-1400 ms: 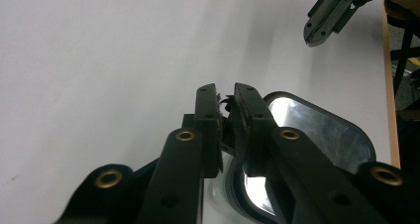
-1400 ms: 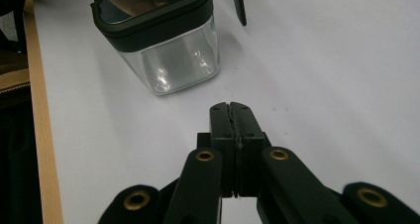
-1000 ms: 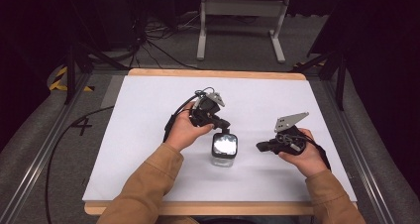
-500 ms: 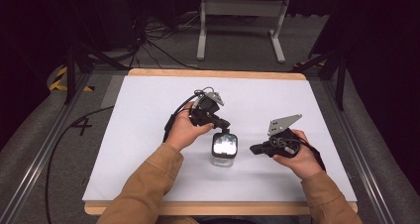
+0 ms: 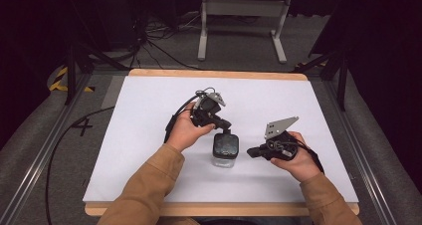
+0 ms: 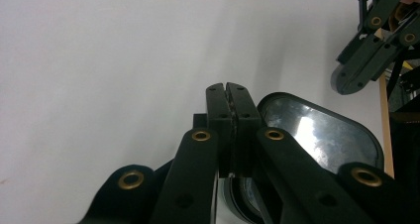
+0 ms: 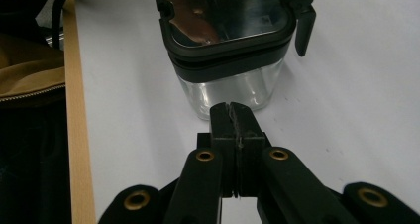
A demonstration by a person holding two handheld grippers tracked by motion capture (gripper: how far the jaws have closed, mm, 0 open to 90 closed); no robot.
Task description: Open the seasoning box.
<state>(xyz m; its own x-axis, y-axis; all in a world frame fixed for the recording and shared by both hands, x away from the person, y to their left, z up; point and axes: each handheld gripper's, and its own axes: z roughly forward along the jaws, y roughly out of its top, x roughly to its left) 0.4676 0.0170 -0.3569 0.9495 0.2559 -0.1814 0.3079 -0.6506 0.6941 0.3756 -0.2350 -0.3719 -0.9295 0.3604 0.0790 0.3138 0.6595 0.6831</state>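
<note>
While both fingers (image 7: 232,116) close empty, container (image 7: 228,40) sits just ahead.

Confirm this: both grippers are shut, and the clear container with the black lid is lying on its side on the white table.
Wrong: the container stands upright, lid on top, as the right gripper view shows. Both the left gripper and right gripper are shut, and it stands on the white table.

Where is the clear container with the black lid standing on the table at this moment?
In the high view, the clear container stands on the white table slightly toward the near edge, between the two grippers: the left gripper is at its far edge, the right gripper beside it.
</note>
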